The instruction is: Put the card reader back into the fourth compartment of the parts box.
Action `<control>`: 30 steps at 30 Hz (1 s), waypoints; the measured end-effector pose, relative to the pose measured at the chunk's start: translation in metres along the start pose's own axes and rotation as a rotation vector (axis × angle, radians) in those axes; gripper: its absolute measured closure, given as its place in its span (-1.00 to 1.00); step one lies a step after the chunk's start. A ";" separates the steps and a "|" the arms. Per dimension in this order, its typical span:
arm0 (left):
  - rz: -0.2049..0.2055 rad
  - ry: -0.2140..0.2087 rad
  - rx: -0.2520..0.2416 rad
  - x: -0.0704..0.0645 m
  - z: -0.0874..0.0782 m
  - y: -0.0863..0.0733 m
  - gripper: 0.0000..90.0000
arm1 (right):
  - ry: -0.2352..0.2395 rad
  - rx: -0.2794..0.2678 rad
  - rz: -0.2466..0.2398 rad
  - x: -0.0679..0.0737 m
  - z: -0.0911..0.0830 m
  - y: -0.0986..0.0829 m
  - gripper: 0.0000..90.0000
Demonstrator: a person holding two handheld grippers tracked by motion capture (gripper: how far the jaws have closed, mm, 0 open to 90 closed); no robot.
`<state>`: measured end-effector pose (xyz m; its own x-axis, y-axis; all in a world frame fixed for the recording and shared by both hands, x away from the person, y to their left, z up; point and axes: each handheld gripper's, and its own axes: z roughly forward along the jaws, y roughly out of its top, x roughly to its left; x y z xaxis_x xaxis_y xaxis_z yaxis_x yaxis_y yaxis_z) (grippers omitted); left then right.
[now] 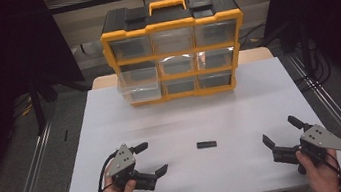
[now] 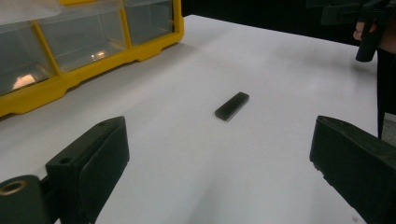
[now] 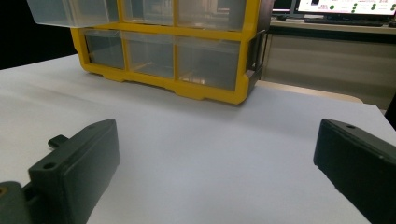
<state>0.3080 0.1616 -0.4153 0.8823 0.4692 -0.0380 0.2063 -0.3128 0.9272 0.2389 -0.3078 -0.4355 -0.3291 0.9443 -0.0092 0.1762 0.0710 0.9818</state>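
The table (image 1: 241,111) has a plain white top with no pattern on it. A small bar (image 1: 206,144) on it is black all over. At the back is a box of drawers (image 1: 170,25). Its frame is bright yellow, its top is black, and its handle (image 1: 166,4) is yellow too. The little drawers (image 1: 173,40) are clear like glass, a bit grey and shiny. One drawer (image 1: 140,87) at the left looks cloudy and pale. The left gripper (image 1: 151,157) has black jaws and a grey plate on top. The right gripper (image 1: 280,131) also has black jaws and a grey plate. The floor (image 1: 51,158) is dark grey, with shiny silver rails (image 1: 31,176) at the sides.
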 end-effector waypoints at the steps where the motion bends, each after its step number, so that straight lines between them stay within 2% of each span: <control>1: -0.001 -0.004 0.001 0.000 0.001 0.001 -0.90 | -0.002 0.000 -0.002 0.000 0.000 0.000 -0.99; 2: -0.015 -0.014 -0.009 0.000 0.003 0.002 -0.91 | -0.002 0.002 -0.001 0.000 0.000 0.000 -0.99; 5: -0.003 -0.003 -0.001 -0.002 0.009 0.006 -0.93 | -0.002 0.001 0.000 0.000 0.000 0.000 -0.99; 7: -0.024 -0.021 -0.007 -0.004 0.013 0.008 -0.93 | -0.001 -0.002 -0.002 0.000 0.000 0.000 -0.99; 11: -0.027 -0.029 -0.010 -0.004 0.019 0.013 -0.93 | 0.004 0.000 -0.002 0.000 0.000 0.000 -0.99; 13: -0.018 -0.024 -0.009 -0.003 0.021 0.014 -0.93 | 0.009 -0.003 -0.005 0.001 0.000 0.000 -0.99; 15: 0.011 -0.031 -0.026 -0.001 0.021 0.014 -0.93 | 0.008 -0.002 -0.004 0.001 0.000 0.000 -0.99; 16: 0.019 -0.025 -0.015 0.000 0.021 0.015 -0.95 | 0.008 -0.002 -0.004 0.001 0.000 0.000 -0.99; 19: -0.014 -0.024 -0.013 0.002 0.026 0.017 -0.95 | 0.007 -0.002 -0.002 0.001 0.000 0.000 -0.99; 23: 0.005 -0.040 0.003 0.003 0.036 0.021 -0.95 | 0.010 -0.002 -0.002 0.001 0.001 0.000 -0.99; 26: -0.003 -0.046 0.009 0.005 0.043 0.024 -0.95 | 0.010 -0.002 -0.004 0.001 0.001 0.000 -0.99; 27: -0.003 -0.062 0.016 0.006 0.046 0.025 -0.95 | 0.008 -0.002 -0.005 0.001 0.001 0.000 -0.99; 29: 0.007 -0.067 0.032 0.008 0.053 0.028 -0.93 | 0.010 0.000 -0.005 0.001 0.001 0.000 -0.99; 30: -0.003 -0.074 0.030 0.009 0.056 0.028 -0.94 | 0.008 -0.001 -0.005 0.001 0.001 0.000 -0.99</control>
<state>0.3461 0.1106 -0.4102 0.9104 0.4080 -0.0688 0.2201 -0.3366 0.9156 0.2395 -0.3066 -0.4359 -0.3376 0.9412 -0.0121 0.1739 0.0750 0.9819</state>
